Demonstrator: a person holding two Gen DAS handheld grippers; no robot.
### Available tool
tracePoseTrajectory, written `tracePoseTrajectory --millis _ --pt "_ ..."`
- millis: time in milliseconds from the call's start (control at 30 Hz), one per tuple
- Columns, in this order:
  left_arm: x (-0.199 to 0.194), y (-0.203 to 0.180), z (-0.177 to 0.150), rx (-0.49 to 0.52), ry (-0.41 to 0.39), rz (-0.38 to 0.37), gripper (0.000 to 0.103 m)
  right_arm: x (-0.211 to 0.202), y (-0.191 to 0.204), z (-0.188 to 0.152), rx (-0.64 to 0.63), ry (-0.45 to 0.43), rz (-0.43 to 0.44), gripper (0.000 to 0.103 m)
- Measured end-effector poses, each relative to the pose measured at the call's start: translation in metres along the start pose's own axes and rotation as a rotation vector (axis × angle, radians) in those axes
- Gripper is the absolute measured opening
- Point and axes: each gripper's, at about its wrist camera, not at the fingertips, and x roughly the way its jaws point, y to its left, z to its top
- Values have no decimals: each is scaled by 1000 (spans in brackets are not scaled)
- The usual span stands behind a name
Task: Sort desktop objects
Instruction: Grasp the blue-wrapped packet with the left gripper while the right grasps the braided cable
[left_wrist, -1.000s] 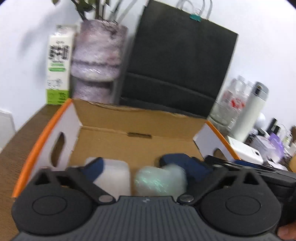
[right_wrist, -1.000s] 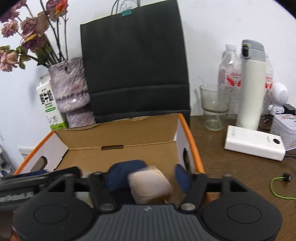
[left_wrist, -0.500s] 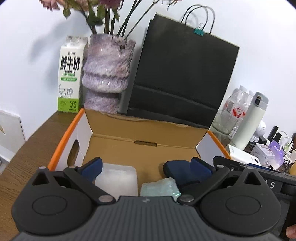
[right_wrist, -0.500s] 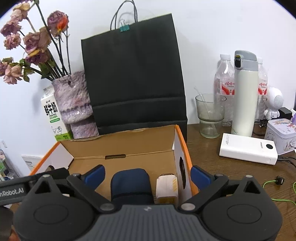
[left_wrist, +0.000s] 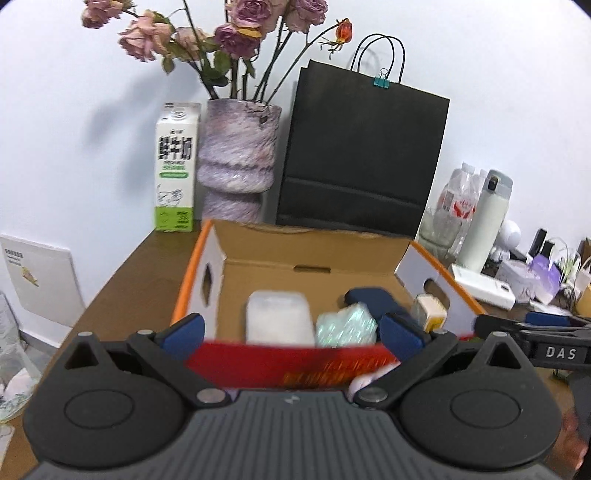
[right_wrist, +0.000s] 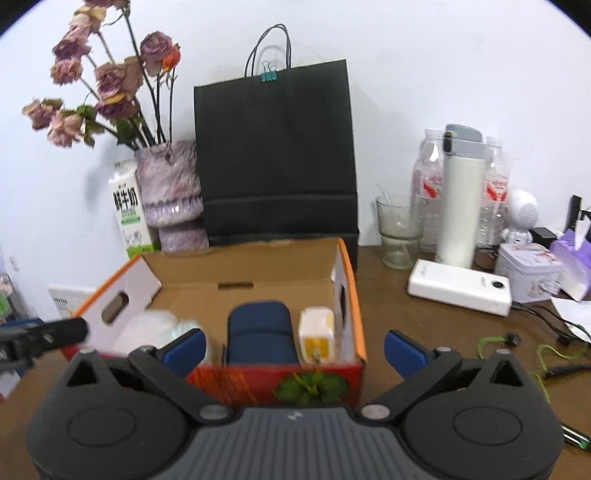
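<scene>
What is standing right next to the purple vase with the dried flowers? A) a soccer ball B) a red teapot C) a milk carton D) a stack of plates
C: the white and green milk carton stands beside the purple vase, against the wall behind the cardboard box.

- Right gripper (right_wrist: 295, 345): jaws opening, wide apart, nothing between the pads.
- Box (right_wrist: 354, 295) on the table (right_wrist: 424, 325) holds a blue case (right_wrist: 260, 328), a cream charger (right_wrist: 317, 334) and white packets (right_wrist: 147, 328).
- Power bank (right_wrist: 460, 291) lies right of it.
</scene>
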Motion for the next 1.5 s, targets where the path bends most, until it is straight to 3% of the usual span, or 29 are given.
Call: tracePoseTrajectory --millis 300,500,633,900,1067,1500 --pt "-33 33 -44 -28 78 56 103 -29 -18 -47 -12 83 -40 103" --pt "-39 40 -72 -89 102 40 103 -35 -24 -73 4 125 -59 103" --pt "-35 36 -85 -52 116 54 103 -30 -28 -87 2 159 -76 103" --pt "-29 24 -96 40 133 44 103 -19 -26 -95 -11 189 -105 103" --pt "-22 25 -99 39 173 54 103 -18 -29 -95 -3 185 -120 103" --pt "-15 27 -95 26 168 77 103 -18 -36 -89 28 152 -120 103"
